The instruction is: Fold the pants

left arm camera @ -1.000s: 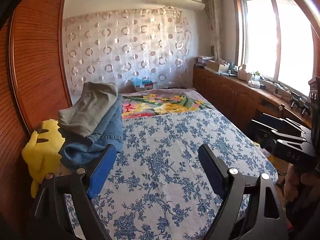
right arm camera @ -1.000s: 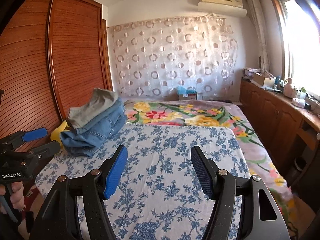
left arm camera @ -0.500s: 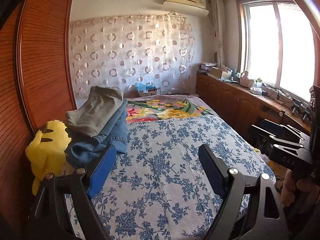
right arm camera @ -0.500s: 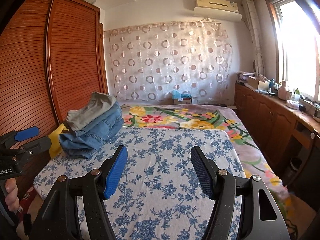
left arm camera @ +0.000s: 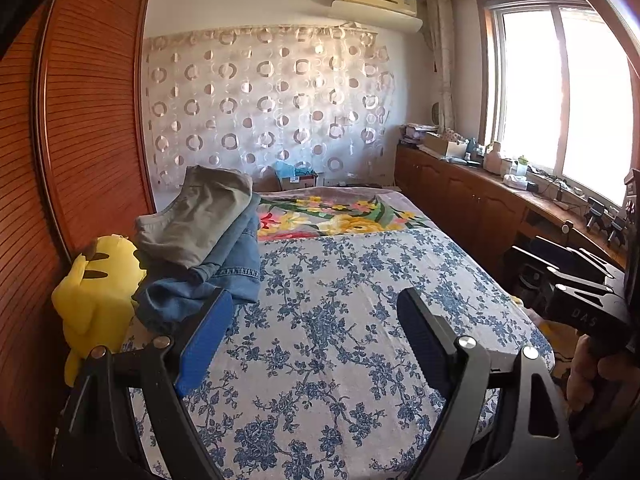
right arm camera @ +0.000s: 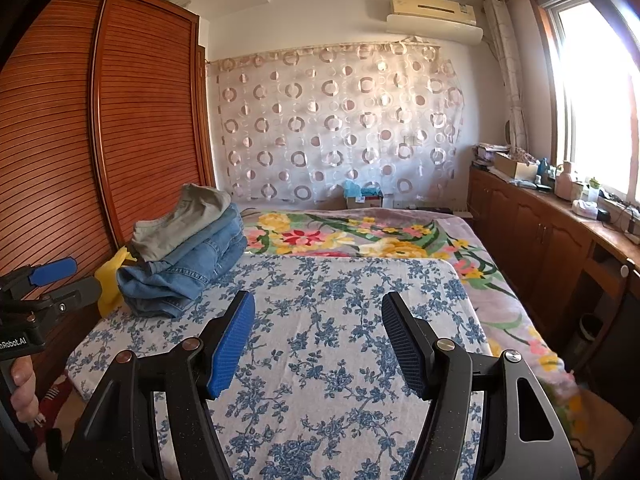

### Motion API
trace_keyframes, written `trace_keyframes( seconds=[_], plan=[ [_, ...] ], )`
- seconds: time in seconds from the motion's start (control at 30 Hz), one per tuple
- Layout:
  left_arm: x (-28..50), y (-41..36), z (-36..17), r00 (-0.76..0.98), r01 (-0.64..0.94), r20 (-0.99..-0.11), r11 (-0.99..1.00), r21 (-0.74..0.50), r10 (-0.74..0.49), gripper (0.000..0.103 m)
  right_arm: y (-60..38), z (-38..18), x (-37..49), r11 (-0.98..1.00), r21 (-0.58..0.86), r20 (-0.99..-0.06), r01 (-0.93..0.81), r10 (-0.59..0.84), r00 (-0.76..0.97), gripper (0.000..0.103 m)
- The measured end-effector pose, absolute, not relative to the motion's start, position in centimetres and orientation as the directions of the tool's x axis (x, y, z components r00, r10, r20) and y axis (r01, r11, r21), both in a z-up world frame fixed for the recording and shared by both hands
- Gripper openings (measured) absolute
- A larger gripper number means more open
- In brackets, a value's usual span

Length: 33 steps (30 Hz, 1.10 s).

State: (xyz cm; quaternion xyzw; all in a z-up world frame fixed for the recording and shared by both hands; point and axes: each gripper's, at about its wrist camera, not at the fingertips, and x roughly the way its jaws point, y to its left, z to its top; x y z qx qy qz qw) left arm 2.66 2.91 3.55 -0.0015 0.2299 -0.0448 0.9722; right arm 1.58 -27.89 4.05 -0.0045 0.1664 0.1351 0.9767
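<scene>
the left gripper (left arm camera: 316, 328) stood wide, nothing between its blue pads, hovering above the near part of the bed (left arm camera: 360, 320). the right gripper (right arm camera: 318, 332) was also spread, a little narrower, and empty, held over the same blue-flowered sheet (right arm camera: 340, 320). neither touched any cloth.

the pants (left arm camera: 200, 240) lay in a folded stack at the left edge of the bed, beside the wardrobe (left arm camera: 88, 120). a grey-green pair (left arm camera: 196, 212) sat on top, tilted up toward the far end, with jeans (left arm camera: 224, 268) under it; how many pairs of jeans were in the stack could not be told. in the left view the stack's near end was partly behind the left finger (left arm camera: 204, 336). a yellow plush (left arm camera: 96, 292) sat just beside the stack, between it and the wardrobe.

beyond the blue sheet a bright flowered blanket (right arm camera: 360, 236) covered the far part of the bed. a circle-patterned curtain (right arm camera: 340, 120) hung across the back wall, with an air conditioner (right arm camera: 432, 12) above it. along the right wall ran low wooden cabinets (right arm camera: 532, 224) with small clutter on top, under a sunlit window (left arm camera: 560, 92).

in the right view the left gripper showed at the left edge, gripped by a hand (right arm camera: 22, 392). in the left view the right gripper showed at the right edge, with a hand (left arm camera: 592, 372) below it.
</scene>
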Motion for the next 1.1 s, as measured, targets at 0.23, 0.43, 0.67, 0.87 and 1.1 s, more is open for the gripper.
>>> trace_keyframes(
  seconds=[0.23, 0.43, 0.67, 0.87, 1.1],
  plan=[
    [2.69, 3.15, 3.25, 0.891, 0.088, -0.445, 0.996, -0.023, -0.089, 0.085, -28.0, 4.02, 1.56, 0.963, 0.037, -0.325, -0.267, 0.264, 0.908, 0.068],
    [2.68, 3.14, 3.28, 0.891, 0.088, -0.445, 0.996, -0.023, -0.089, 0.085, -28.1, 3.96, 1.53, 0.962, 0.038, -0.323, -0.269, 0.266, 0.908, 0.068],
    [2.66, 3.17, 3.25, 0.891, 0.088, -0.446, 0.996, -0.022, -0.089, 0.085, -28.08, 3.84, 1.39, 0.962, 0.04, -0.322, -0.271, 0.269, 0.908, 0.068],
    [2.63, 3.15, 3.26, 0.891, 0.091, -0.445, 0.996, -0.023, -0.091, 0.085, -27.96, 3.88, 1.41, 0.961, 0.041, -0.321, -0.272, 0.271, 0.908, 0.068],
    [2.62, 3.09, 3.27, 0.891, 0.09, -0.445, 0.996, -0.022, -0.09, 0.085, -28.21, 3.76, 1.21, 0.962, 0.043, -0.318, -0.27, 0.27, 0.909, 0.068]
  ],
)
